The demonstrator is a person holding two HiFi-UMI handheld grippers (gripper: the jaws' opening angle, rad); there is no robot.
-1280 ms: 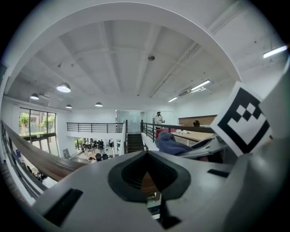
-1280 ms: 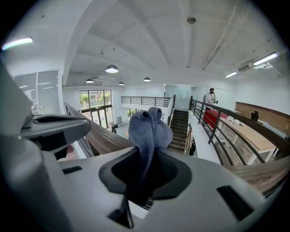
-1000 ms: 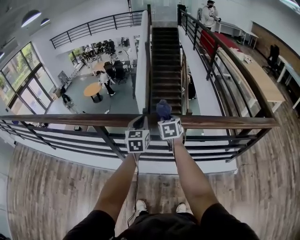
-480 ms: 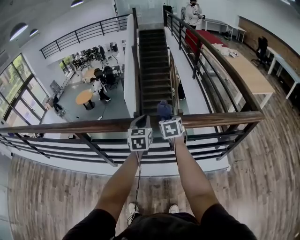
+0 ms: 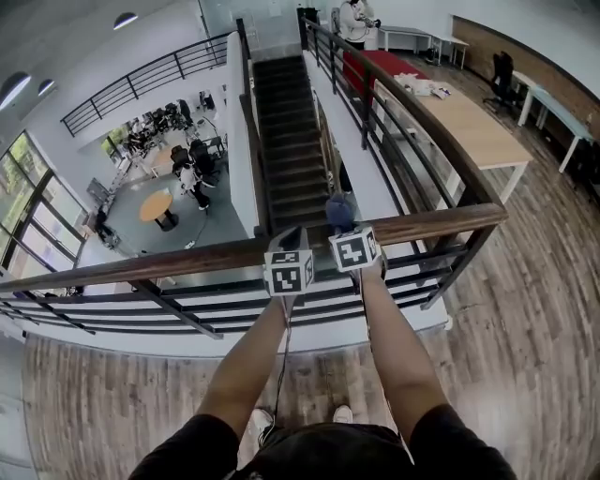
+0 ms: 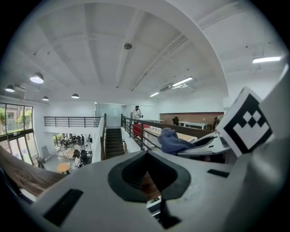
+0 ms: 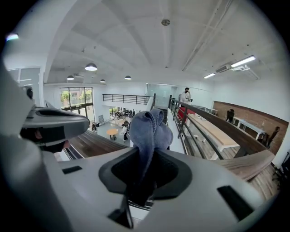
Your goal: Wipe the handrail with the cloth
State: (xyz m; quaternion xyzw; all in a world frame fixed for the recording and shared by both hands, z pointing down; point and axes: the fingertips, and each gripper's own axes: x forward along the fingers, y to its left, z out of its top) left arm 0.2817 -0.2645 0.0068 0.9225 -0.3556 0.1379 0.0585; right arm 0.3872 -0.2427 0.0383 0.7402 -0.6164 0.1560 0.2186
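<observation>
A brown wooden handrail (image 5: 141,265) runs across the head view on black metal bars. My right gripper (image 5: 343,225) is over the rail, shut on a bunched blue cloth (image 5: 338,210) that sticks out past its tip. In the right gripper view the cloth (image 7: 150,129) rises out between the closed jaws of that gripper (image 7: 145,174), with the rail (image 7: 247,165) curving off to the right. My left gripper (image 5: 289,236) sits just left of it at the rail, jaws together with nothing in them. The left gripper view shows the cloth (image 6: 172,141) and the rail (image 6: 22,174).
Beyond the rail is an open drop to a lower floor with a staircase (image 5: 286,141) and people at round tables (image 5: 157,206). The rail turns at a corner (image 5: 492,216) on the right. Long tables (image 5: 469,122) and a standing person (image 5: 354,19) are farther back.
Both grippers and the cloth now sit closer to the rail's right corner than a second ago. The head view has swung, so the rail looks more tilted.
</observation>
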